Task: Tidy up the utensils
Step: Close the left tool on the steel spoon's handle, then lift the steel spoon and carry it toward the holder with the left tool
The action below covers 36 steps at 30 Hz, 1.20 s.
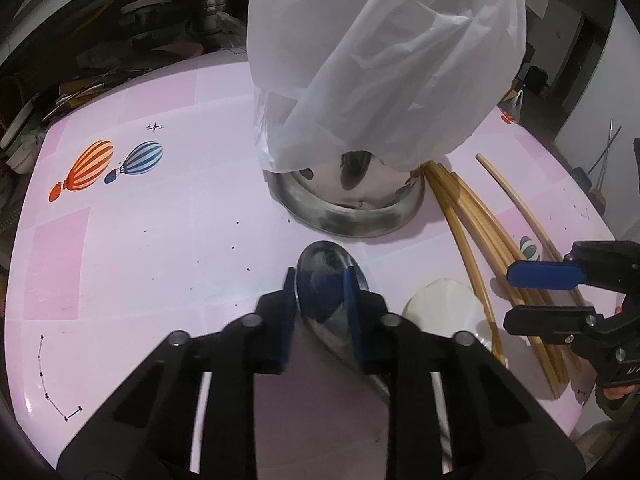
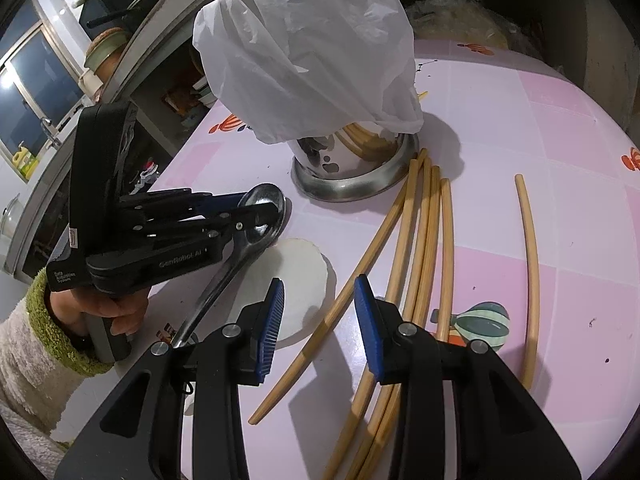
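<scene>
My left gripper (image 1: pixel 320 292) is shut on the bowl of a metal spoon (image 1: pixel 320 264), held just above the pink table; from the right wrist view the spoon (image 2: pixel 262 210) sits between its fingers with the handle hanging down. A steel utensil holder (image 1: pixel 348 204) draped with a white plastic bag (image 1: pixel 384 52) stands just beyond. Several bamboo chopsticks (image 2: pixel 420 240) lie on the table right of the holder. My right gripper (image 2: pixel 320 308) is open and empty above them. It also shows in the left wrist view (image 1: pixel 540 296).
A white round disc (image 2: pixel 296 284) lies on the table between the grippers. One chopstick (image 2: pixel 530 272) lies apart on the right. The pink table (image 1: pixel 160 240) has balloon prints. Cluttered shelves lie beyond the far edge.
</scene>
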Available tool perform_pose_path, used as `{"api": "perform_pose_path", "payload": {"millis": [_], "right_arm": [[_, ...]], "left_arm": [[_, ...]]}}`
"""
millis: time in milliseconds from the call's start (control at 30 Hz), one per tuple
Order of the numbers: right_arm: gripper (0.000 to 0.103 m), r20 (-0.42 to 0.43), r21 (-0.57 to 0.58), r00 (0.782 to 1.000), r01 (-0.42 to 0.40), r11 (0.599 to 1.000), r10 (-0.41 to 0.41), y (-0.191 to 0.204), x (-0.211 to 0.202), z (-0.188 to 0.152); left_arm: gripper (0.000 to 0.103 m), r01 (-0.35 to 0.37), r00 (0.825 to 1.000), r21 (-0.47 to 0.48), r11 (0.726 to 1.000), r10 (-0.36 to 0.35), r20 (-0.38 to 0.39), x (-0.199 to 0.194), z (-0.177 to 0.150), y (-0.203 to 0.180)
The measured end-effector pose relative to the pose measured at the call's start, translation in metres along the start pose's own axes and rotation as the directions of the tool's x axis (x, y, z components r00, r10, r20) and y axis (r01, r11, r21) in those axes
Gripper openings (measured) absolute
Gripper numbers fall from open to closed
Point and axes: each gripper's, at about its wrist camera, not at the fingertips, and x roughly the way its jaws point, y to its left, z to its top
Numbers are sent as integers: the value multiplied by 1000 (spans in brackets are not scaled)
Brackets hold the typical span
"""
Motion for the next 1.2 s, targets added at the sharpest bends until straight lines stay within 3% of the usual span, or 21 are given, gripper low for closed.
{"api": "perform_pose_path", "payload": {"millis": [433, 833, 1200], "right_arm": [[33, -10, -15, 1000, -18, 1000, 18, -1, 4, 10], [28, -113, -92, 993, 5, 996, -16, 3, 34, 31], [25, -176, -90, 984, -49, 995, 33, 9, 48, 35]], "left_arm": [[4, 72, 996, -19, 997, -70, 56, -10, 5, 10], [3, 104, 993, -112, 988, -97, 65, -23, -6, 41], [3, 107, 991, -121, 987, -97, 87, -27, -14, 40]]}}
